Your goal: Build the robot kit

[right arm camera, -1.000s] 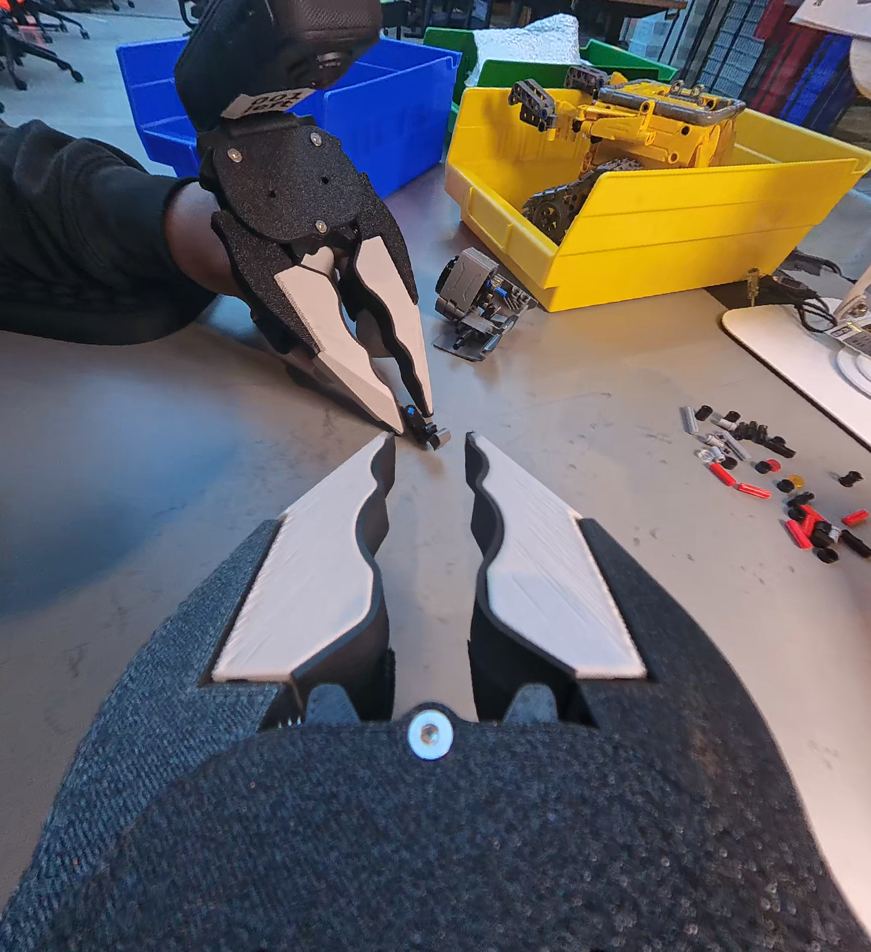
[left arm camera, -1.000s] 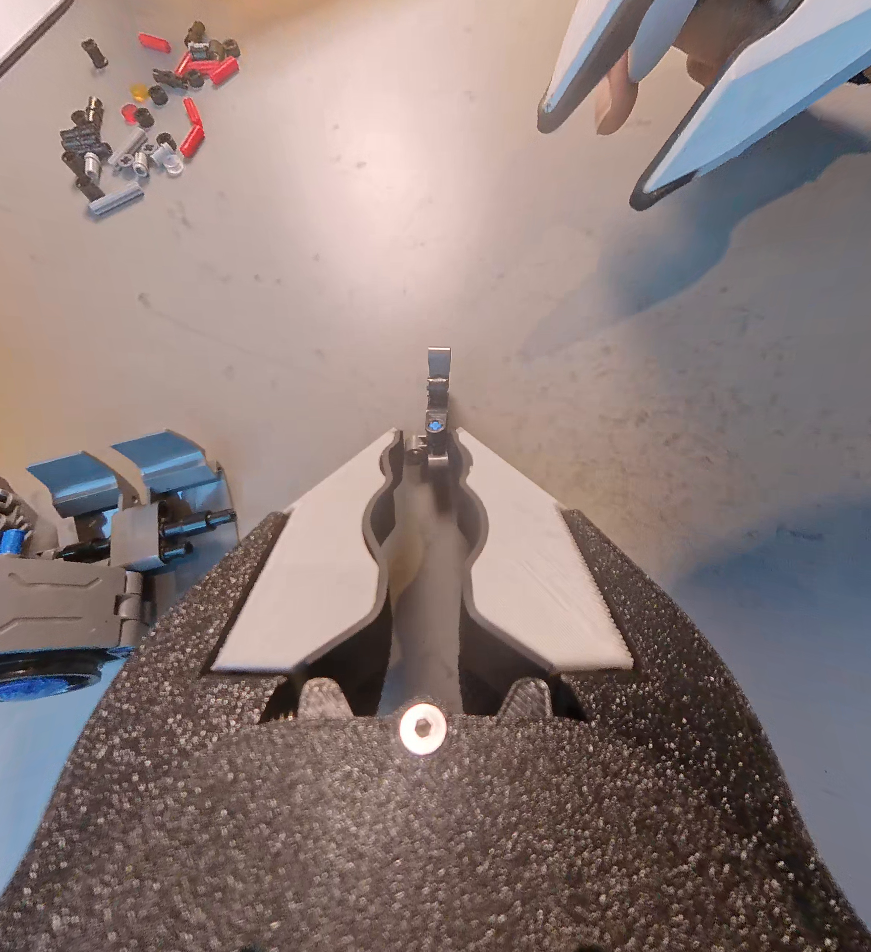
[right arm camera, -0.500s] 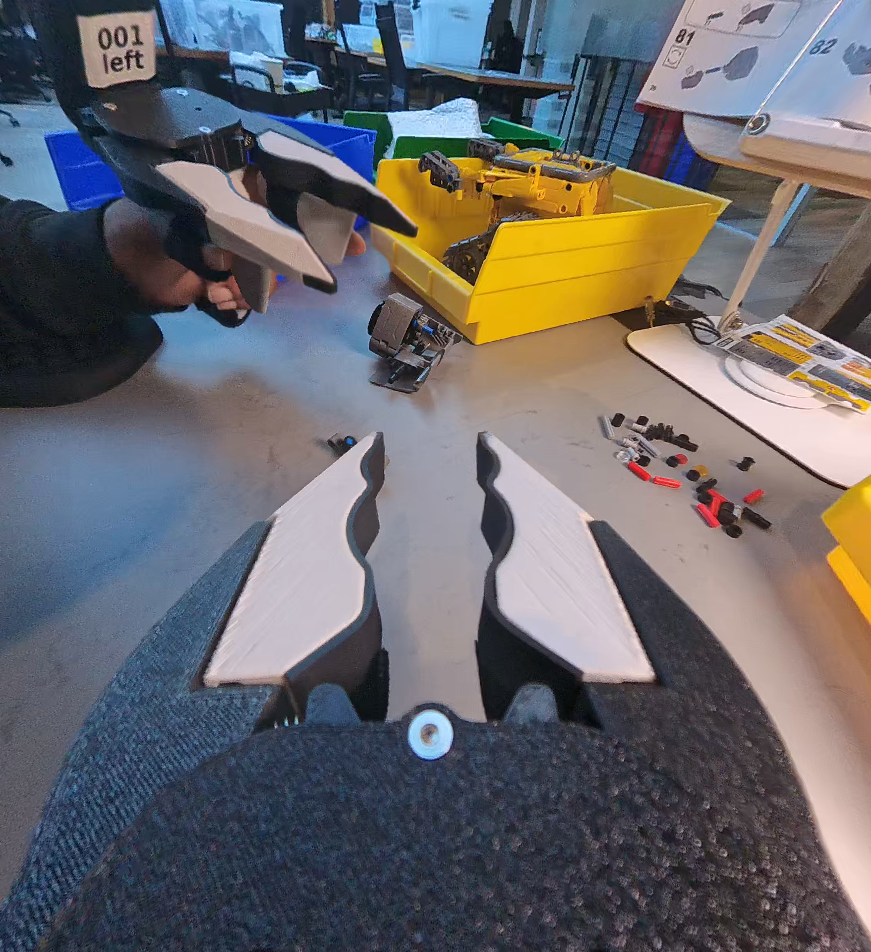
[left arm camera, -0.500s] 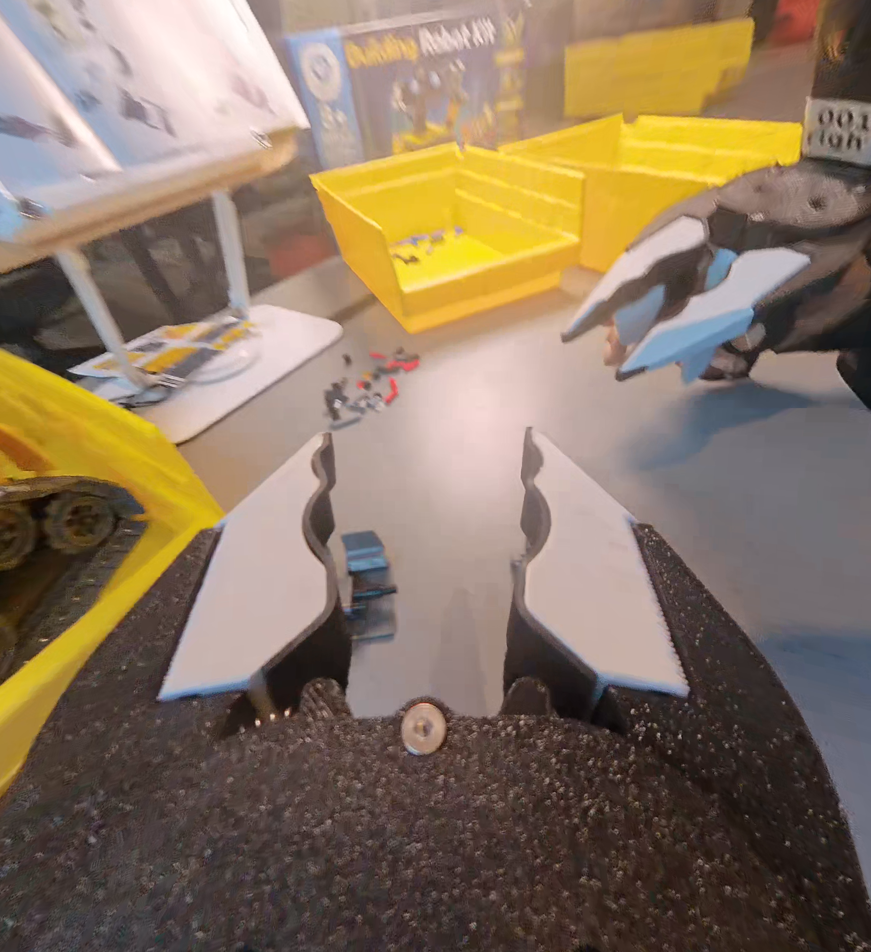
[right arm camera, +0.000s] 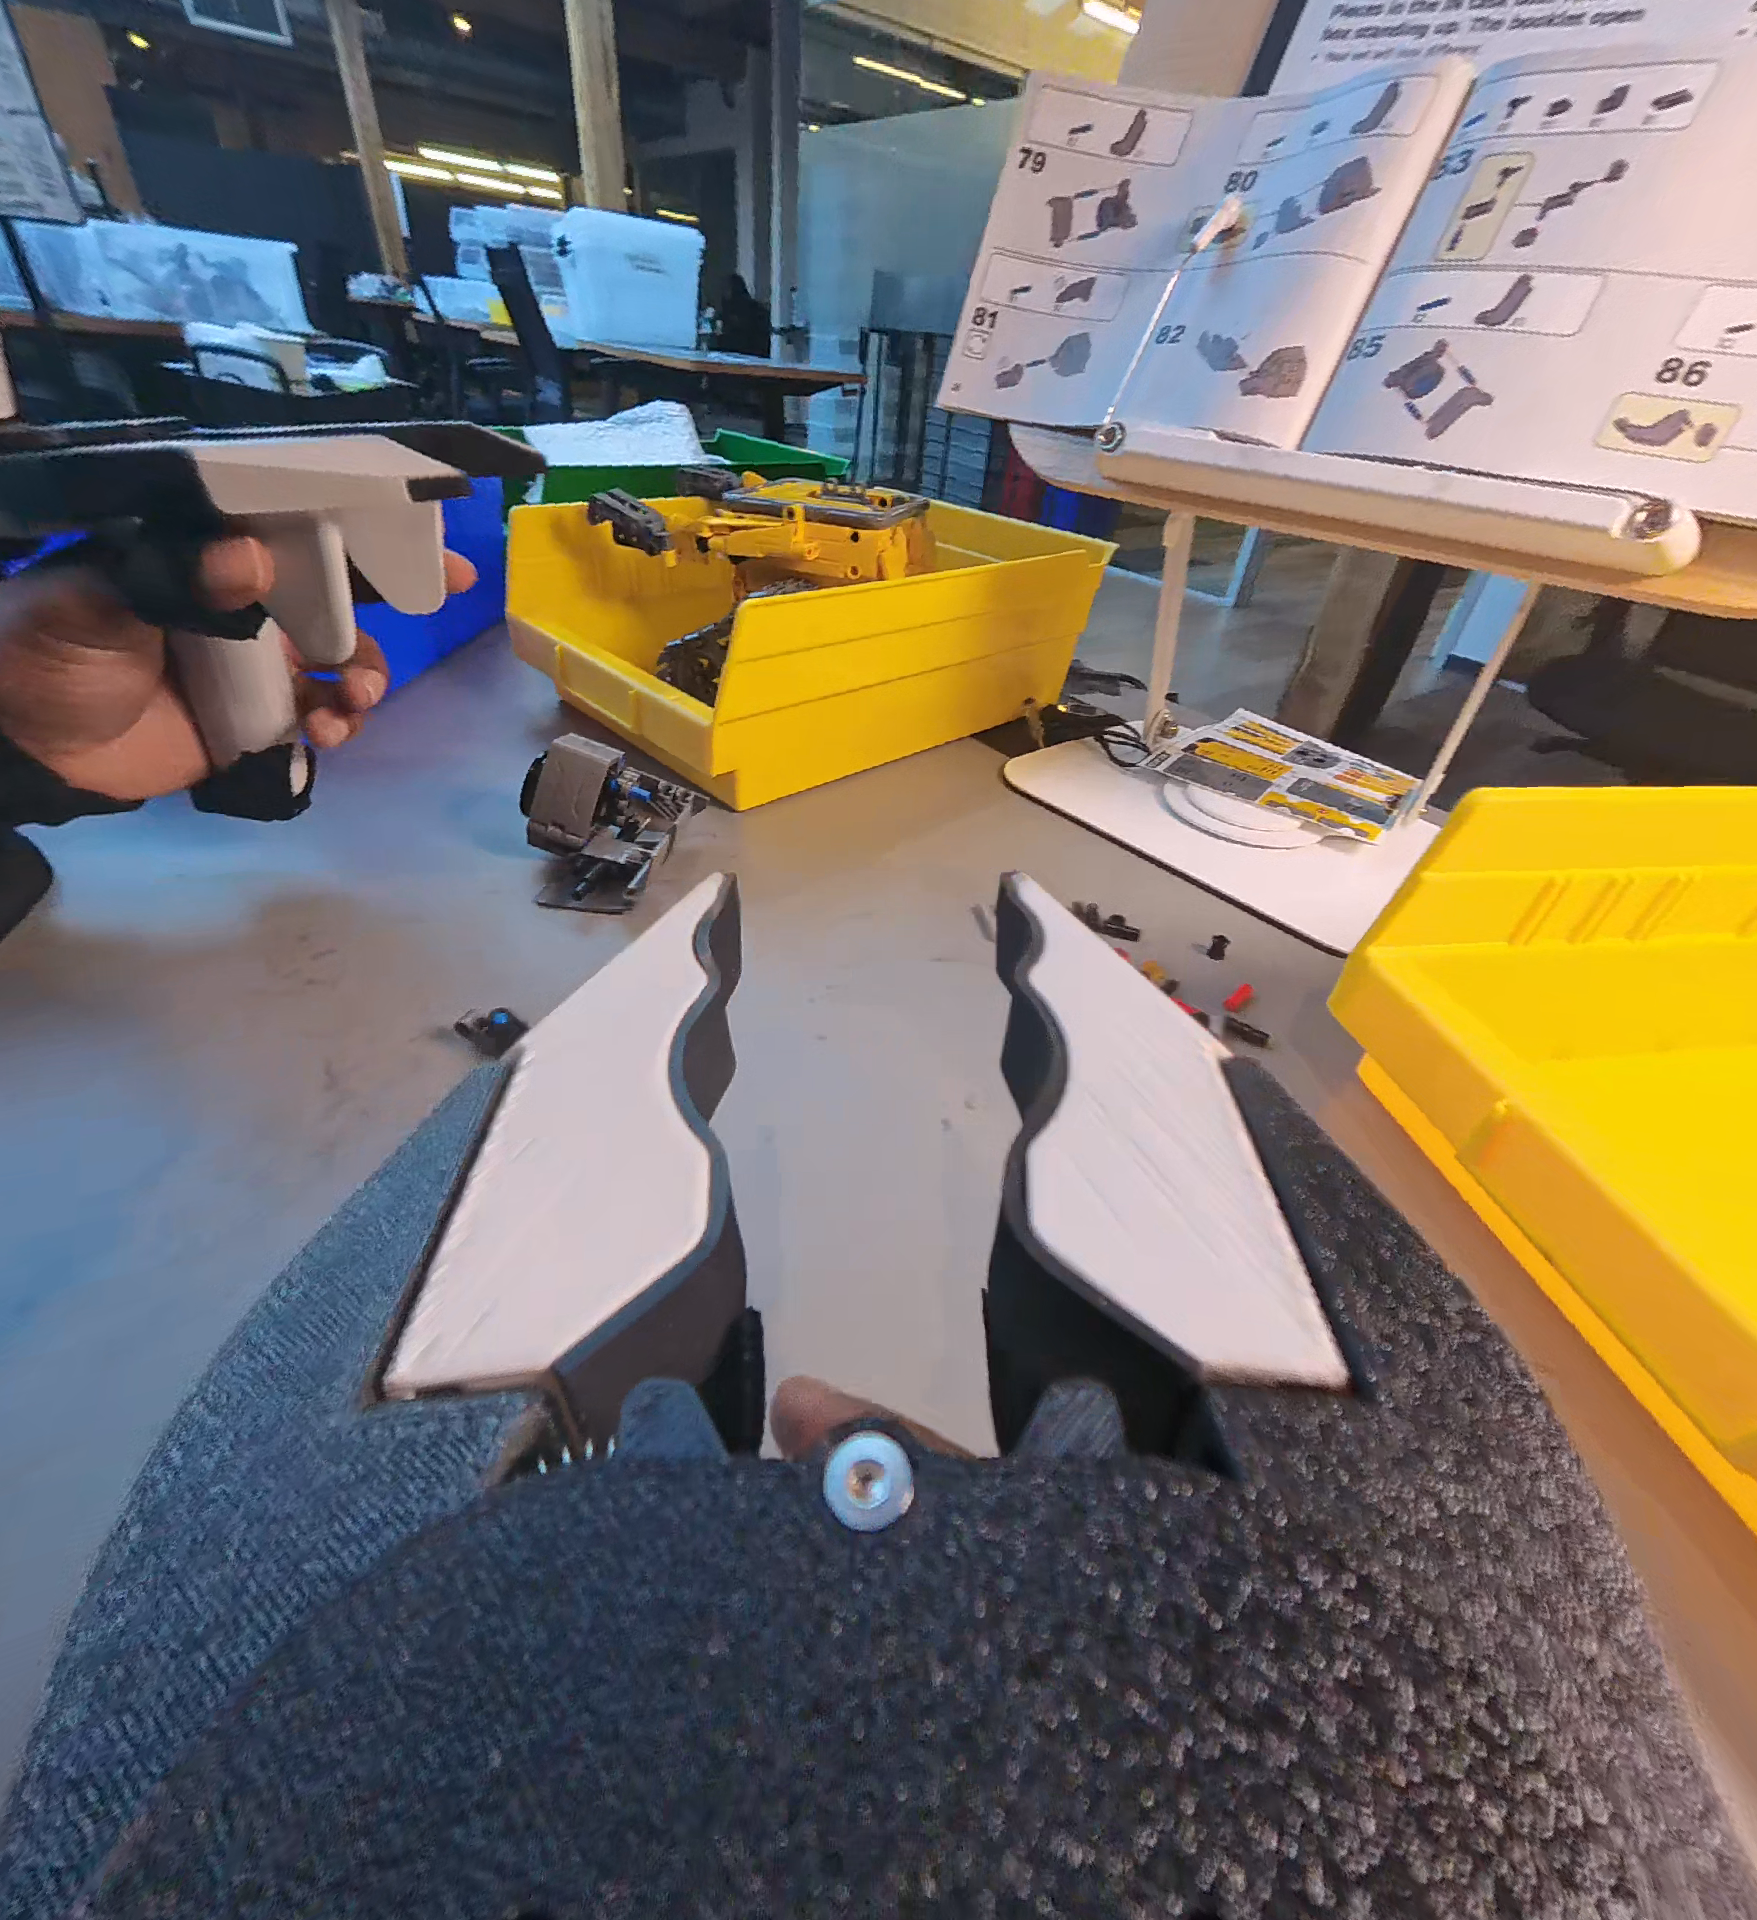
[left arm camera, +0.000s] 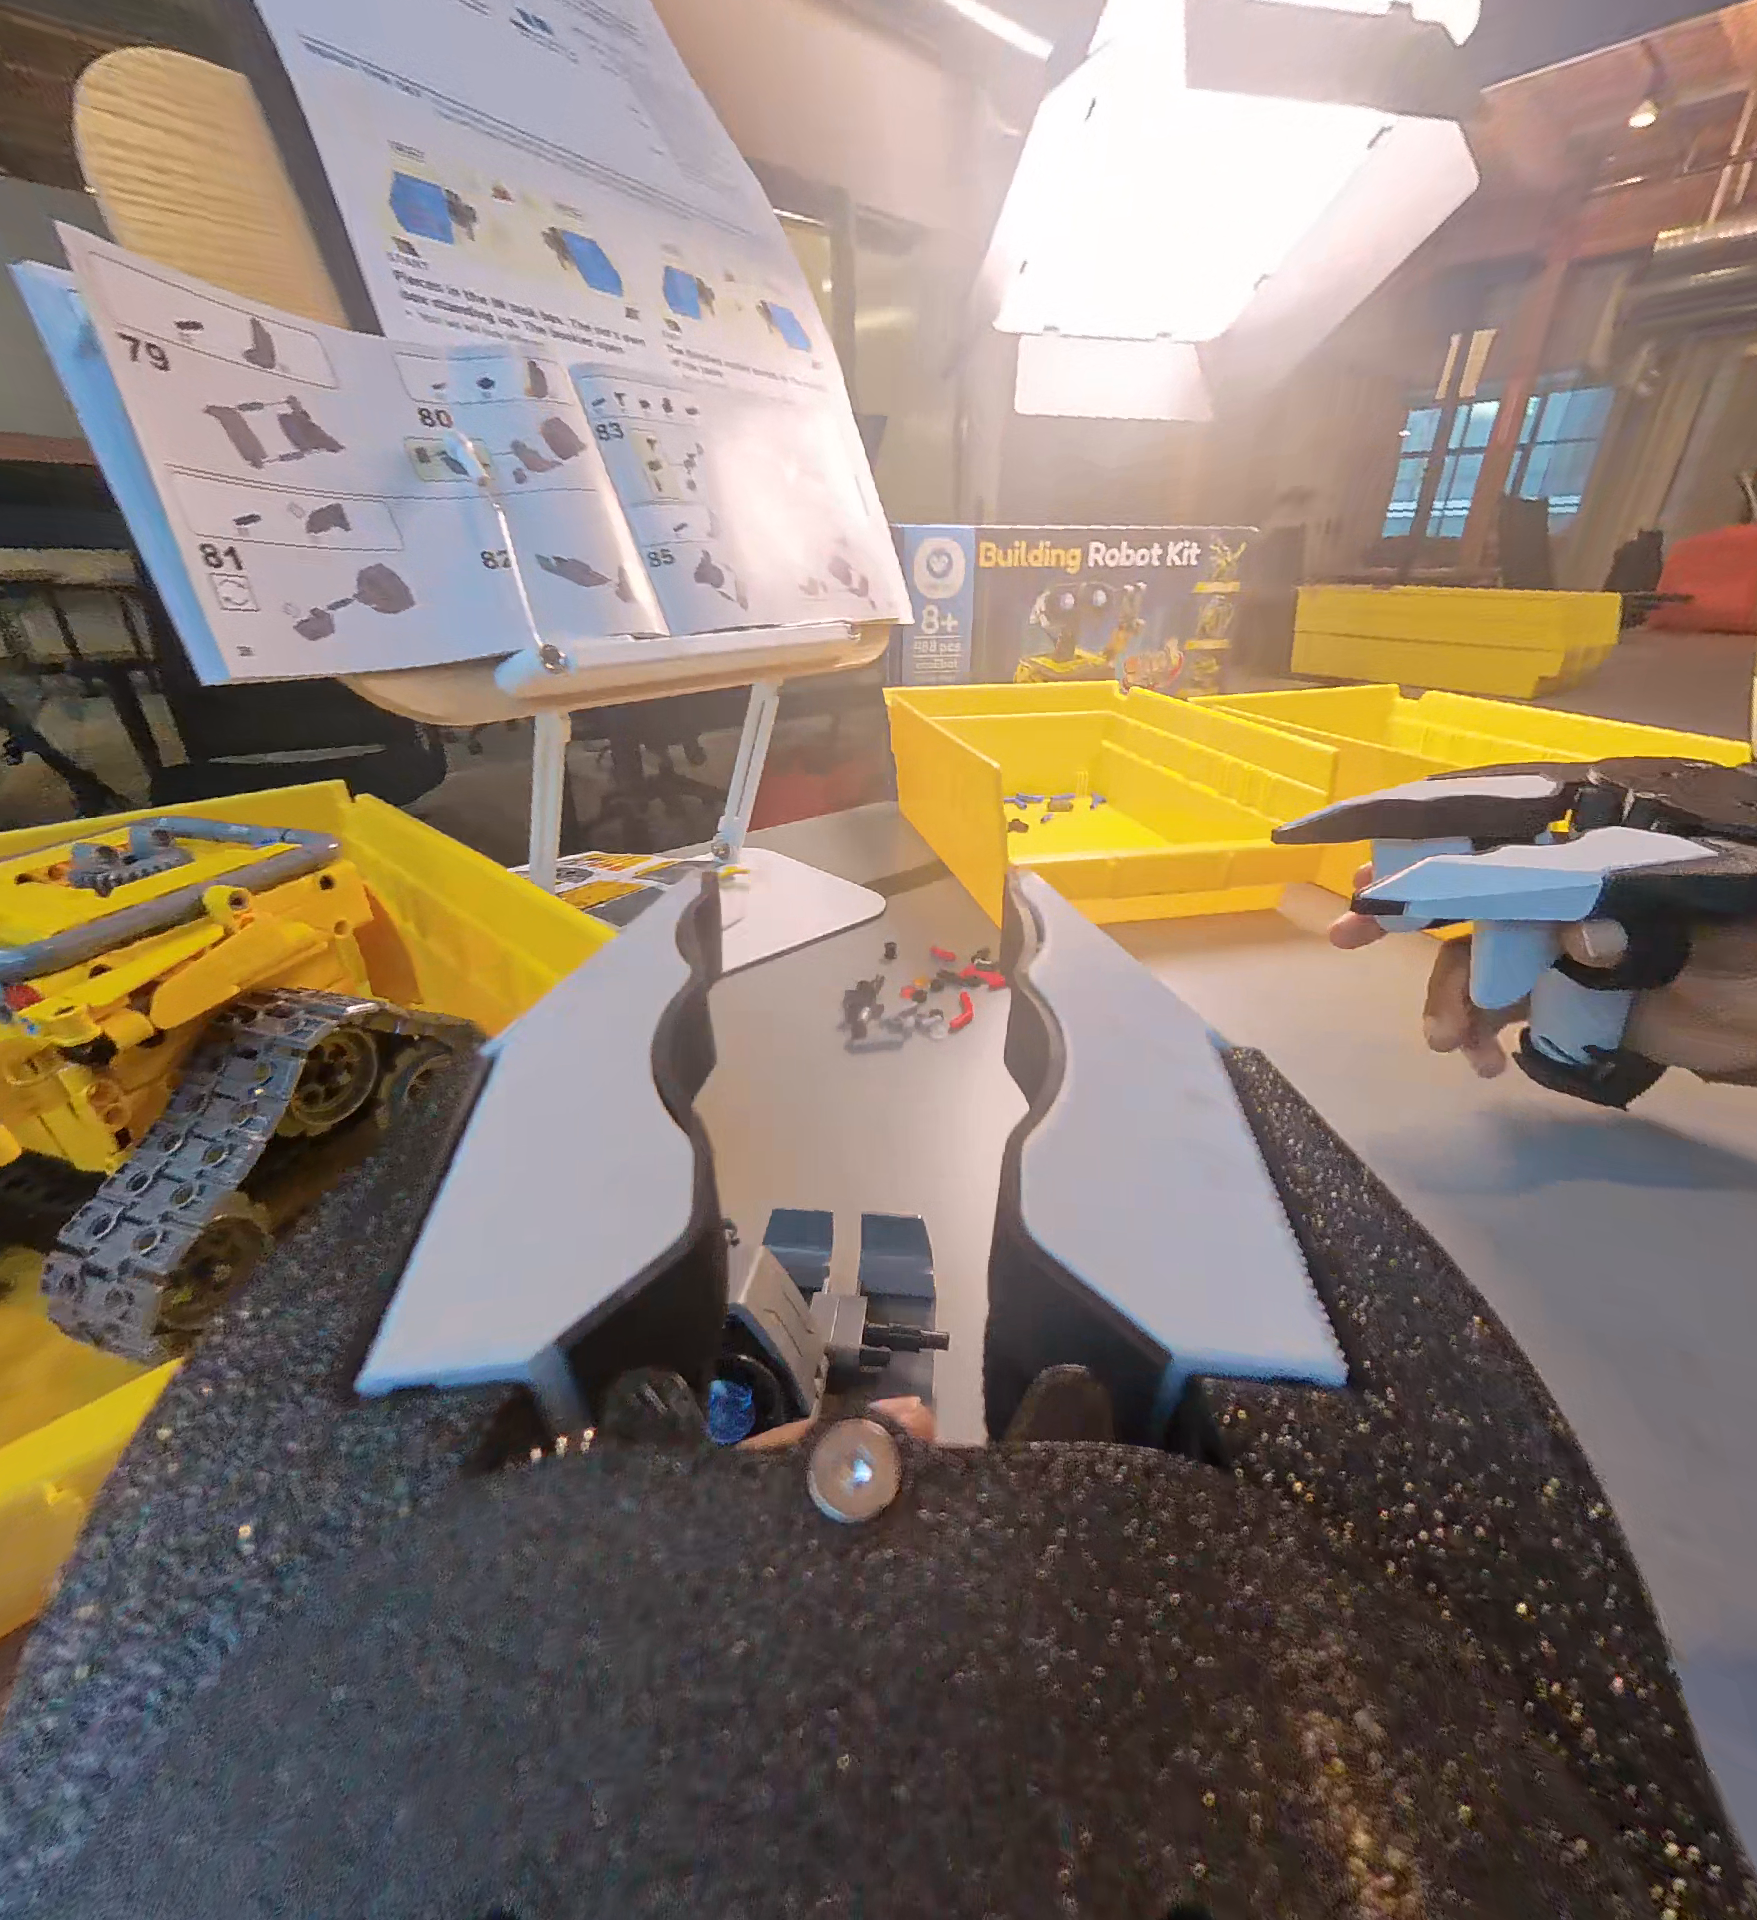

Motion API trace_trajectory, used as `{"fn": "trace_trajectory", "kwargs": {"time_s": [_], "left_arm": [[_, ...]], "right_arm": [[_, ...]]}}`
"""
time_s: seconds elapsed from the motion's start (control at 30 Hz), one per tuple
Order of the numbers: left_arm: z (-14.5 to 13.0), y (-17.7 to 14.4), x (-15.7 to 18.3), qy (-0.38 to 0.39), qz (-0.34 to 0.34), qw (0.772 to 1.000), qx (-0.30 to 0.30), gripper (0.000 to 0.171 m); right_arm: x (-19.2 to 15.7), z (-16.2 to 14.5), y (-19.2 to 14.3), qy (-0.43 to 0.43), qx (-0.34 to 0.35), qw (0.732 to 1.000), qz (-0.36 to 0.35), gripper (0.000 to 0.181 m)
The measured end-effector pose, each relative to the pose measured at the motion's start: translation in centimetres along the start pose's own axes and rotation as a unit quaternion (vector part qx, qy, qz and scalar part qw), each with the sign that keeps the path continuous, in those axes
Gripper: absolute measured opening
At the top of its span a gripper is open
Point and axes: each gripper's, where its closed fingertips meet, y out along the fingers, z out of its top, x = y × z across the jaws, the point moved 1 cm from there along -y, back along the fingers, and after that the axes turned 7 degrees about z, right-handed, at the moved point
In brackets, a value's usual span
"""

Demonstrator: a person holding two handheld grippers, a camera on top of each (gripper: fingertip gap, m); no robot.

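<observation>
Grey brick assembly (left arm camera: 832, 1309) on table (left arm camera: 1476, 1299), below spread-fingered left tool (left arm camera: 858, 914)

Left wrist cam sits just behind left hand-held gripper (left arm camera: 858, 914), held low over the bench (left arm camera: 1476, 1299), looking fwd along its fingers toward the booklet stand (left arm camera: 645, 665). Right wrist cam rides likewise behind right hand-held gripper (right arm camera: 866, 883), also low, aimed at the same stand from further right. Both views share: scattered small parts (left arm camera: 915, 997) (right arm camera: 1196, 987), grey sub-assembly (left arm camera: 832, 1309) (right arm camera: 604, 821), yellow bin w/ tracked model (left arm camera: 417, 883) (right arm camera: 853, 665). Each cam catches the other gripper at frame edge.
</observation>
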Motion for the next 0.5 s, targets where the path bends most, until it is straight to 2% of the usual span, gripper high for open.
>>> {"fn": "trace_trajectory", "kwargs": {"time_s": [0.13,0.37,0.5], "left_arm": [[-0.3,0.1,-1.0,-0.013,0.022,1.000,-0.010,0.060],[-0.9,0.0,-1.9,-0.027,0.026,0.999,-0.020,0.043],[-1.3,0.0,-1.9,-0.034,0.021,0.999,-0.029,0.033]], "right_arm": [[3.8,1.5,1.1,-0.013,0.006,0.998,-0.057,0.050],[15.6,11.8,6.7,-0.077,0.061,0.986,-0.134,0.026],[22.4,14.9,10.9,-0.076,0.074,0.982,-0.157,0.004]]}}
